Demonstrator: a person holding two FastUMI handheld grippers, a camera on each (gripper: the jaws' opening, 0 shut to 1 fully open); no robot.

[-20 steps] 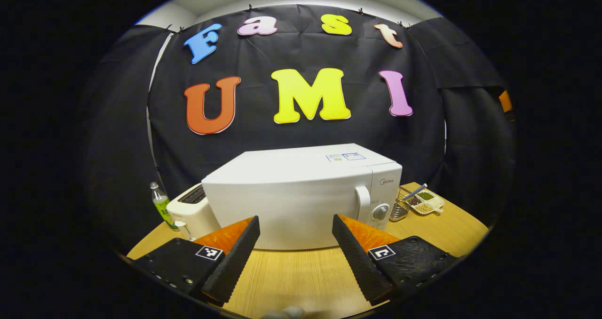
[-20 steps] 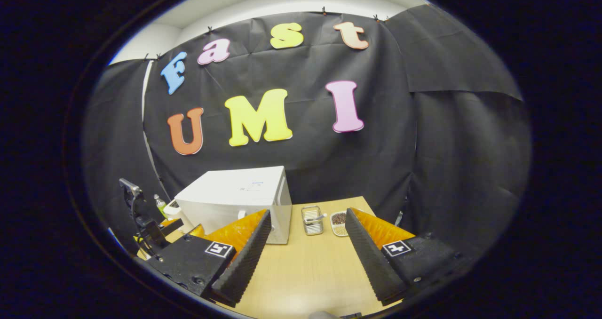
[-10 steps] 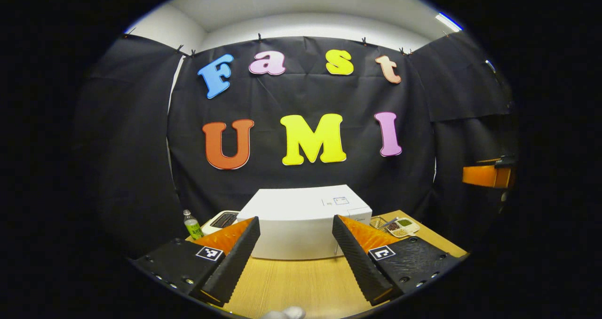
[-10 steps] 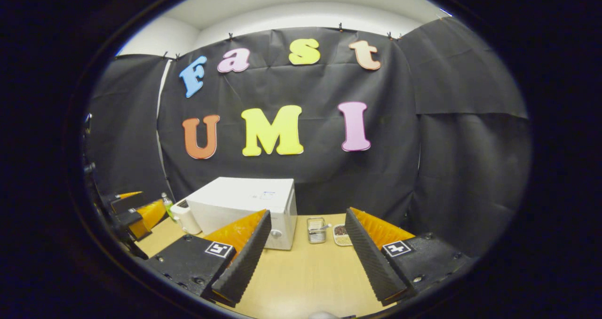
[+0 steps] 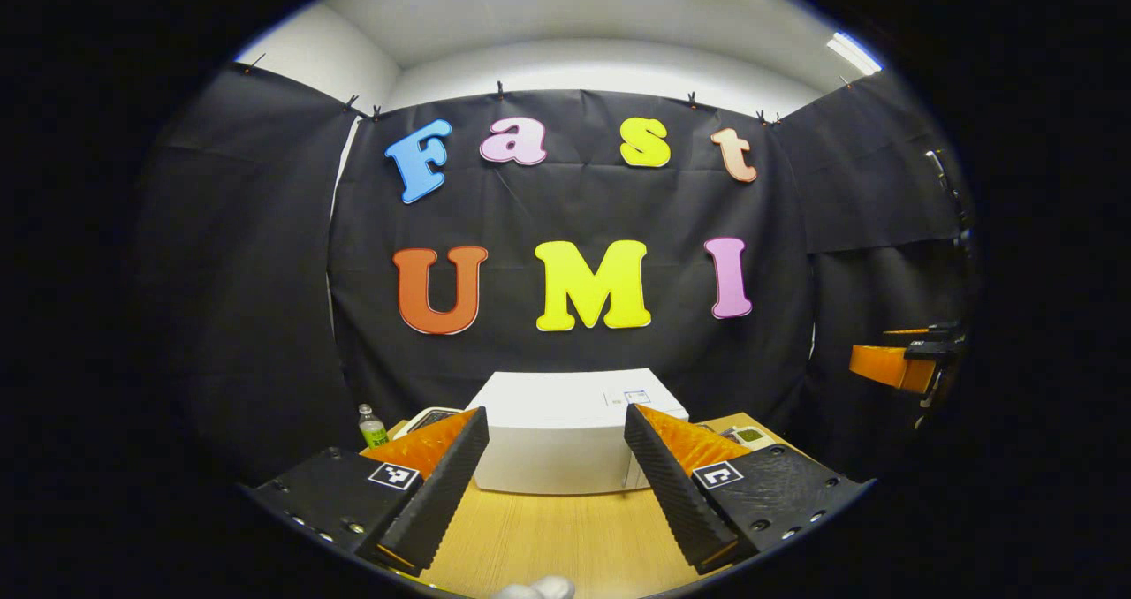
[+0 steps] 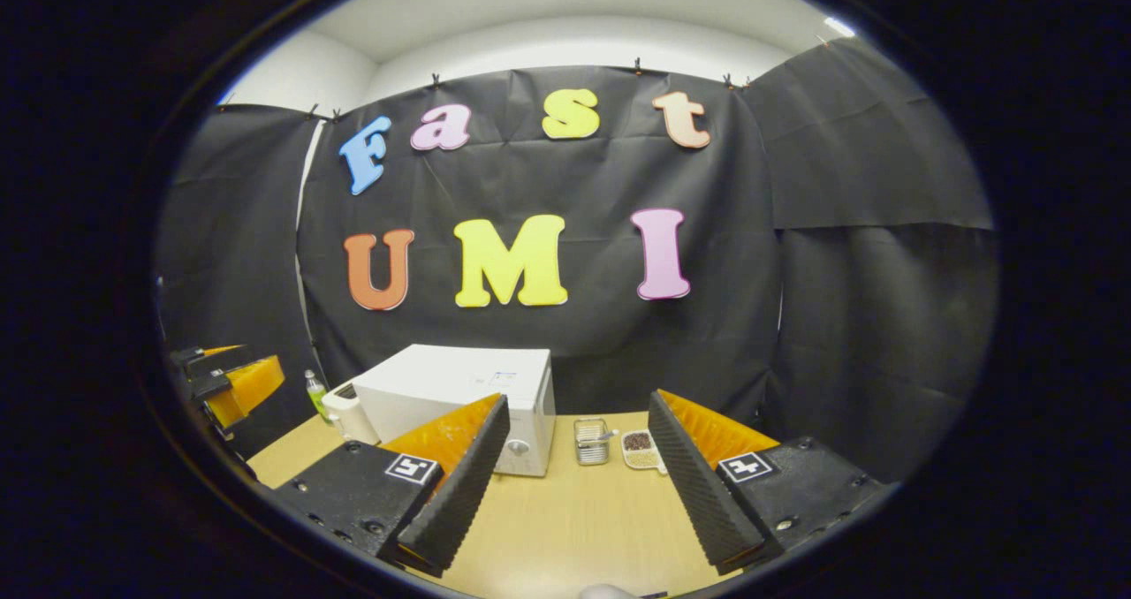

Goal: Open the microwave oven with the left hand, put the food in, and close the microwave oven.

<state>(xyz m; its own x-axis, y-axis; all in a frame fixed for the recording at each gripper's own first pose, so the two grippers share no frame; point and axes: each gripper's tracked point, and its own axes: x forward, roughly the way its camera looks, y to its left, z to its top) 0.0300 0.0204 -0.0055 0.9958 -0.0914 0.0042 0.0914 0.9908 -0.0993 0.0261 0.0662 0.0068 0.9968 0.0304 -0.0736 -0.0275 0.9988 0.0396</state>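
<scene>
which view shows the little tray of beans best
The right gripper view: the tray of beans lies in full sight on the table, between that gripper's fingers, right of the wire basket. In the left gripper view the tray only peeks out behind a finger.

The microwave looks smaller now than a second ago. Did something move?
The left gripper pulled back and away from the microwave, and the right gripper backed off a little too. Nothing was picked up or let go. Both grippers stayed open and empty, the microwave door stayed shut, and the toaster and bottle kept their places.
</scene>
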